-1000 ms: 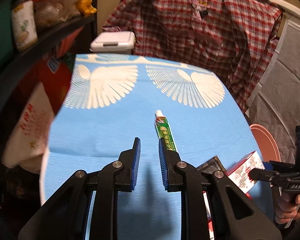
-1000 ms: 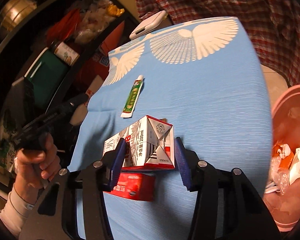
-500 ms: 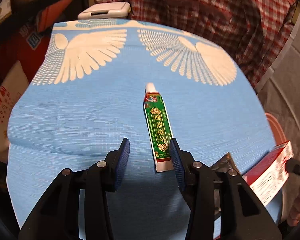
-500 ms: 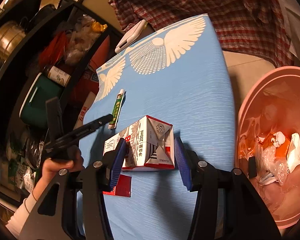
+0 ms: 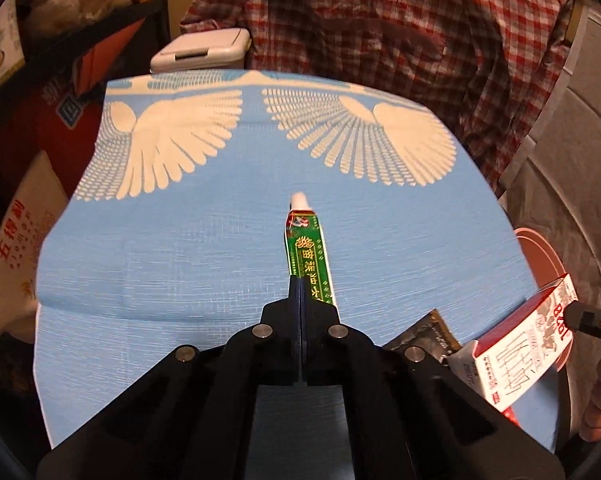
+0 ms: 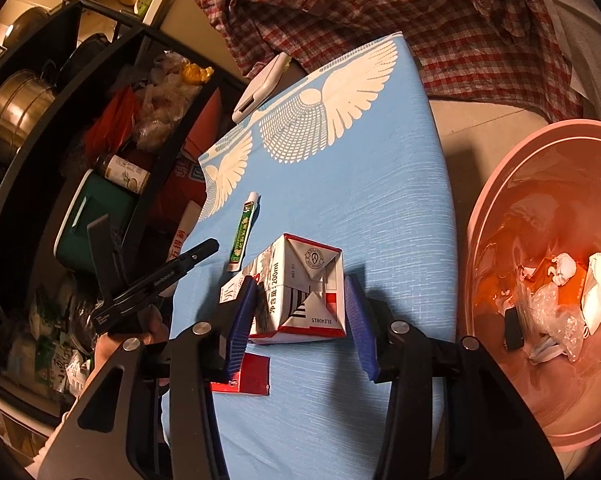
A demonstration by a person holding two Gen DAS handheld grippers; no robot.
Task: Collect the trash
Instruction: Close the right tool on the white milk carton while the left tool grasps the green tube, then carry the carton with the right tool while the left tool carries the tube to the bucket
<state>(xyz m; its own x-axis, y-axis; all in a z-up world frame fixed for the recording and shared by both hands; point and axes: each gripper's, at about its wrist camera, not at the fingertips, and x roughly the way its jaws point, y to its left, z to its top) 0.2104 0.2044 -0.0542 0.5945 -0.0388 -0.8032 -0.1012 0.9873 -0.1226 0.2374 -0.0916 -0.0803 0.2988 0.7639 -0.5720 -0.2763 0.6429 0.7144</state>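
Observation:
My left gripper (image 5: 300,292) is shut, its tips just left of the near end of a green tube (image 5: 308,252) with a white cap that lies on the blue cloth; whether it pinches the tube is unclear. The tube (image 6: 242,236) and the left gripper (image 6: 204,250) also show in the right wrist view. My right gripper (image 6: 300,312) is shut on a red and white drink carton (image 6: 300,292), held above the cloth; the carton also shows in the left wrist view (image 5: 520,356). A pink bin (image 6: 540,280) with trash stands at the right.
A red flat packet (image 6: 248,378) lies on the blue table cloth (image 6: 360,160) under the right gripper. A dark wrapper (image 5: 424,336) lies near the carton. A plaid shirt (image 5: 380,24) hangs behind the table. A black shelf (image 6: 60,160) stands at the left.
My left gripper has closed from open at the tube's near end. My right gripper has carried the carton further right, toward the pink bin.

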